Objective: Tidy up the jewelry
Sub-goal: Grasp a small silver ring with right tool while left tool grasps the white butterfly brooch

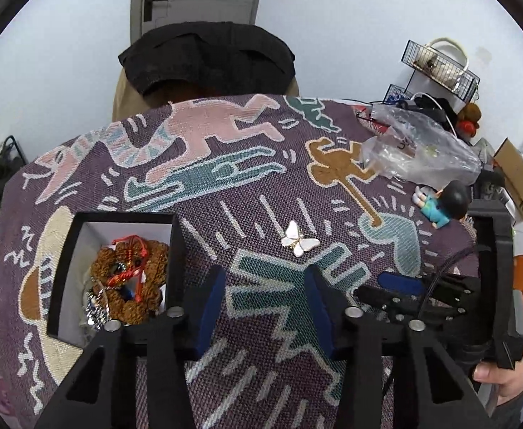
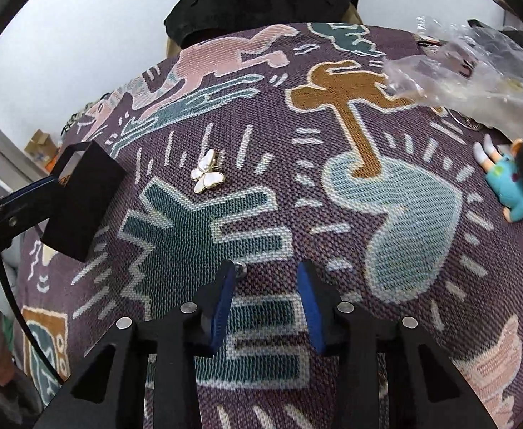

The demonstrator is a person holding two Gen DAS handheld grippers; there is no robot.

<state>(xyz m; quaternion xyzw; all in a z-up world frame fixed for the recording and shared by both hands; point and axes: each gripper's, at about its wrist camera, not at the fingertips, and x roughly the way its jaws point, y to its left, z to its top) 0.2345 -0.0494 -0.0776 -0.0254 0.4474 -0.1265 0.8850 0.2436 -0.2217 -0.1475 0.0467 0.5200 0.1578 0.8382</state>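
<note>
i have the butterfly brooch [image 1: 300, 242] lying flat on the woven cloth [image 1: 247, 193] that covers the surface, well apart from the black box [image 1: 64, 268] at the left, where a brown bead bracelet [image 1: 129, 286] with a red cord and some silvery pieces already sit.

my left gripper [image 1: 265, 307] hangs just near of the brooch, fingers spread with only cloth between them, pinching nothing. in the right wrist view my right gripper [image 2: 266, 304] has its fingers spread too, with bare cloth in the gap. a small metal bit [image 2: 240, 268] shows at the tip of the left finger; i cannot tell whether it is loose jewelry or part of the tool.

what worries me: the brooch is thin and lies tight on a coarse weave, so fingers coming down could snag the loops, drag the cloth, and slide the brooch away rather than lift it. its wings look glossy, and a pinch across them could make it squirt out or flip. both grippers are near the same spot, and the right one appears in the left view just beside the brooch, so they could knock each other if both go in.

the box is light and open; a careless bump at the drop could tip it or spill its contents.
</note>
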